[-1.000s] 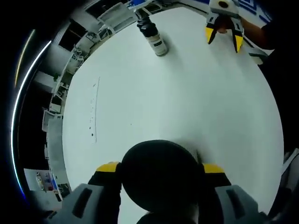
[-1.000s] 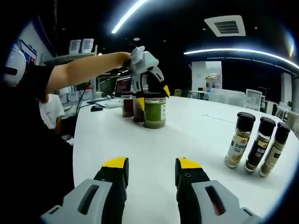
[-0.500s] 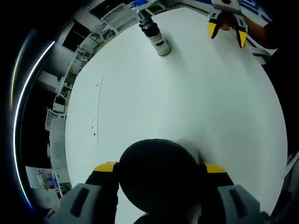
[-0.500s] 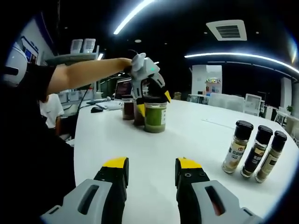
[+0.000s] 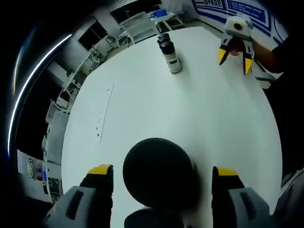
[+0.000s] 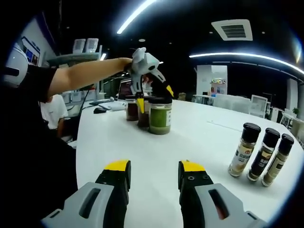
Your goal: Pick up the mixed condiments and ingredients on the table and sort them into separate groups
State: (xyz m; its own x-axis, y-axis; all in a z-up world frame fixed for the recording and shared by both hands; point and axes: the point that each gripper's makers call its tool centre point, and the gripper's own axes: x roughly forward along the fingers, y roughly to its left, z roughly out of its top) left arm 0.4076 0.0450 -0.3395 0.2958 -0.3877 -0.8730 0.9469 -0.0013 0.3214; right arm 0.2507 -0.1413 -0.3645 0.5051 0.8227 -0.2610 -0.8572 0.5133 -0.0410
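Right gripper (image 6: 153, 176) jaws parted, empty, low over the white table (image 6: 190, 142). Three spice bottles (image 6: 262, 155) stand in a row at its right. Farther off, left gripper (image 6: 153, 93) spread wide around the green-filled jar (image 6: 160, 115), not gripping; two brown jars (image 6: 132, 108) just behind.

The bench (image 6: 190, 142) is plain white. The right claw (image 6: 151, 176) has yellow tips on grey and black jaws. At 11 o'clock in the right gripper view the left claw (image 6: 153, 95) has a white body and yellow tips. Under it the jar (image 6: 160, 115) is olive green with a black lid. At 3 o'clock three spice bottles (image 6: 262, 154) have black caps; their contents are beige, dark brown and tan.

In the left gripper view, the round lid (image 5: 158, 174) is black.
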